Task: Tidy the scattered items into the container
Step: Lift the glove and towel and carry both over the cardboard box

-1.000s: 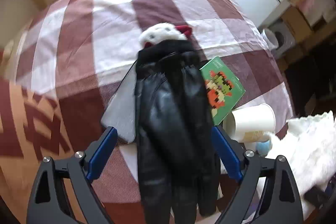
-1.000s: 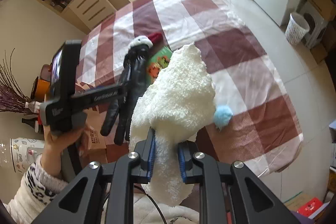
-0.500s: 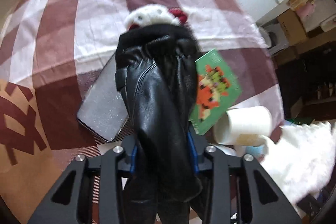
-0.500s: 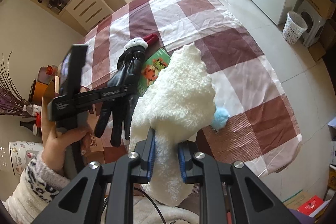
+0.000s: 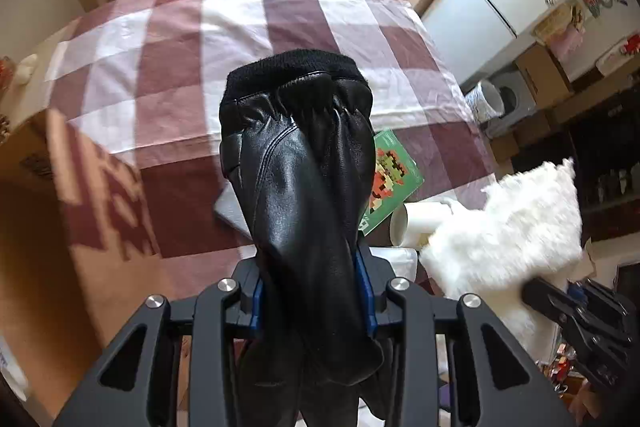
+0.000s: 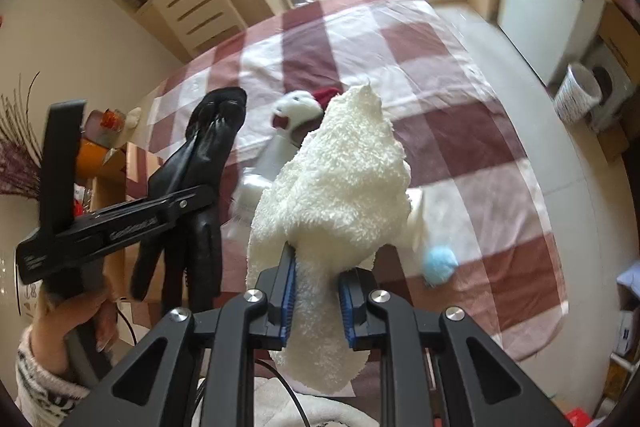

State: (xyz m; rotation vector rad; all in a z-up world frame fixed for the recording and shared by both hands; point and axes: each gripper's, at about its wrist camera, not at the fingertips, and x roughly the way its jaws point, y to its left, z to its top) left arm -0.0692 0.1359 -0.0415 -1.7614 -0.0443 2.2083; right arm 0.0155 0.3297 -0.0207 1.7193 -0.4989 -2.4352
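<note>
Checked-cloth table [image 5: 168,75], items ahead of both jaws. Left gripper [image 5: 314,301] clamps black leather glove [image 5: 304,179]; right gripper [image 6: 316,291] clamps white fluffy cloth [image 6: 340,195]. Keep both pinched until over the container, not clearly identifiable.

Black leather glove [image 5: 308,187] and fluffy white cloth [image 6: 340,187] — both clamped, lifted above table.

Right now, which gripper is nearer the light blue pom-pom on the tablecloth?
Right. The right gripper, shut on the white fluffy cloth, hangs just left of the pom-pom; the left gripper, holding the black glove, is farther left.
</note>
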